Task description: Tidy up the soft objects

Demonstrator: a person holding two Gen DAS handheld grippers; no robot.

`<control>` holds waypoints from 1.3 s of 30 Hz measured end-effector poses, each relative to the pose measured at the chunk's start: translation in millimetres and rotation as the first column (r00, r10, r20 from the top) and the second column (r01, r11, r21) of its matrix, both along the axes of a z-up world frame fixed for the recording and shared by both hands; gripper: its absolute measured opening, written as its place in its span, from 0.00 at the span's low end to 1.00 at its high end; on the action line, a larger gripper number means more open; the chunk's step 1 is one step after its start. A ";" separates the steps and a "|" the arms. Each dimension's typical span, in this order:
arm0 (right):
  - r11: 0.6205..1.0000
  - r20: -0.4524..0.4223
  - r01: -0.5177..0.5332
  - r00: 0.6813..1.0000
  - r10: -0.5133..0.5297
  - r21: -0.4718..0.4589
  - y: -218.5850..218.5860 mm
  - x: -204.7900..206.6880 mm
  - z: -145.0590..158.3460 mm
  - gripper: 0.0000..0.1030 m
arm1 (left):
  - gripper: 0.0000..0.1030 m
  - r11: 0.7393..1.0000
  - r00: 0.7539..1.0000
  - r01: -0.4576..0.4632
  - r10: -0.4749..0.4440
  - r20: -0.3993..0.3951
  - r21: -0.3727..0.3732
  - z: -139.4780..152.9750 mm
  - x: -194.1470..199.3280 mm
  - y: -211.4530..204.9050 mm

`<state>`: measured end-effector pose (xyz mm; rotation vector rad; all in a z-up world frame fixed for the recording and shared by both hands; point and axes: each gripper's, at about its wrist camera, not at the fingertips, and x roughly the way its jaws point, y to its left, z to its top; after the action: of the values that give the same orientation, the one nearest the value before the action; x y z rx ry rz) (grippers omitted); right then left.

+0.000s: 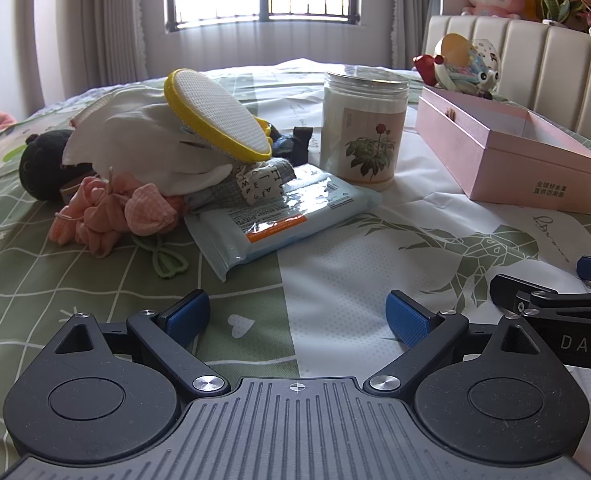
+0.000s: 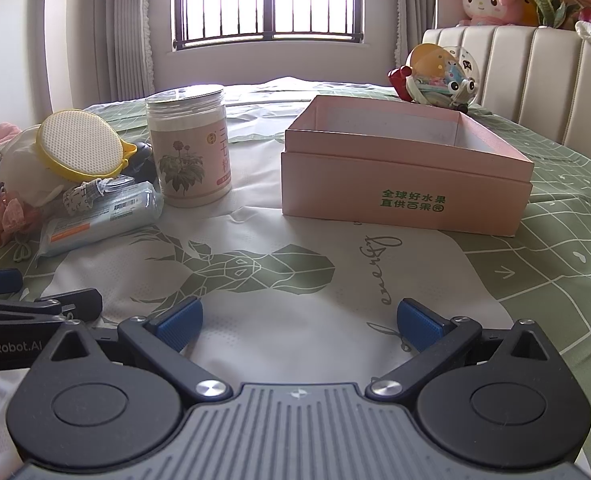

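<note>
A heap of soft things lies on the bed at the left: a yellow-rimmed white mesh pad, white cloth, a black plush, pink fabric pieces, a grey printed pouch and a blue wipes pack. An open pink box stands at the right, empty inside. My left gripper is open and empty, short of the wipes pack. My right gripper is open and empty, in front of the box.
A clear jar with a flower label stands between the heap and the box. A green loop lies by the pink fabric. A toy ball sits behind the box by the padded headboard. A pink plush sits above.
</note>
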<state>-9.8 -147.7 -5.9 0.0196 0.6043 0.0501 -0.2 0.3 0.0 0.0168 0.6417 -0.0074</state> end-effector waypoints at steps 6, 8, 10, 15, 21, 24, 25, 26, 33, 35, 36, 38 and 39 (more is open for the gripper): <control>1.000 0.000 0.000 1.000 0.000 0.000 0.0 0.2 -0.2 1.00 | 0.96 1.000 1.000 0.000 0.000 0.000 0.000 0.0 0.0 0.0; 1.000 0.001 -0.001 1.000 0.001 0.000 -0.2 0.0 -0.1 1.00 | 0.96 1.000 1.000 0.000 0.000 0.000 0.000 0.0 0.0 0.1; 1.000 0.001 -0.001 1.000 0.001 0.000 -0.1 0.0 -0.2 1.00 | 0.96 1.000 1.000 0.000 0.000 0.000 0.000 0.0 0.0 0.0; 1.000 0.001 -0.001 1.000 0.001 -0.001 -0.2 0.0 -0.2 1.00 | 0.96 1.000 1.000 0.000 0.000 0.000 0.000 0.0 0.0 0.0; 1.000 0.001 -0.001 1.000 0.001 -0.001 -0.1 0.0 -0.1 1.00 | 0.96 1.000 1.000 0.000 0.000 0.001 0.000 0.0 -0.1 0.1; 1.000 0.001 -0.002 1.000 0.002 -0.001 0.0 0.1 -0.2 1.00 | 0.96 1.000 1.000 0.000 0.000 0.001 0.000 0.0 -0.1 0.0; 1.000 0.001 -0.002 1.000 0.002 -0.001 0.1 0.3 -0.3 1.00 | 0.96 1.000 1.000 0.000 0.000 0.001 0.000 0.0 -0.1 0.1; 1.000 0.002 -0.002 1.000 0.002 -0.001 0.1 0.4 -0.4 1.00 | 0.96 1.000 1.000 0.000 0.000 0.001 0.000 0.0 -0.1 0.0; 1.000 0.002 -0.001 1.000 0.001 -0.002 0.4 -0.6 -0.4 1.00 | 0.96 1.000 1.000 0.000 0.000 0.000 0.000 0.0 -0.1 0.2; 1.000 0.000 -0.001 1.000 0.001 -0.004 -0.5 -1.3 0.0 1.00 | 0.96 1.000 1.000 0.000 0.000 0.000 0.000 0.0 -0.1 0.1; 1.000 -0.001 0.000 1.000 0.000 -0.004 -0.9 -1.5 0.1 1.00 | 0.96 1.000 1.000 0.000 0.000 0.000 -0.001 0.0 -0.1 0.1; 1.000 -0.003 0.001 1.000 -0.001 -0.007 3.6 0.2 -0.3 1.00 | 0.96 1.000 1.000 0.000 0.000 0.000 -0.003 0.0 -0.1 0.3; 1.000 -0.005 0.001 1.000 -0.001 -0.008 4.0 0.7 -0.3 1.00 | 0.96 1.000 1.000 0.000 0.000 -0.001 -0.004 0.1 -0.1 0.3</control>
<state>-9.1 -143.7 -6.2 0.0124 0.6091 0.0467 -0.2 0.6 0.1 0.0132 0.6424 -0.0081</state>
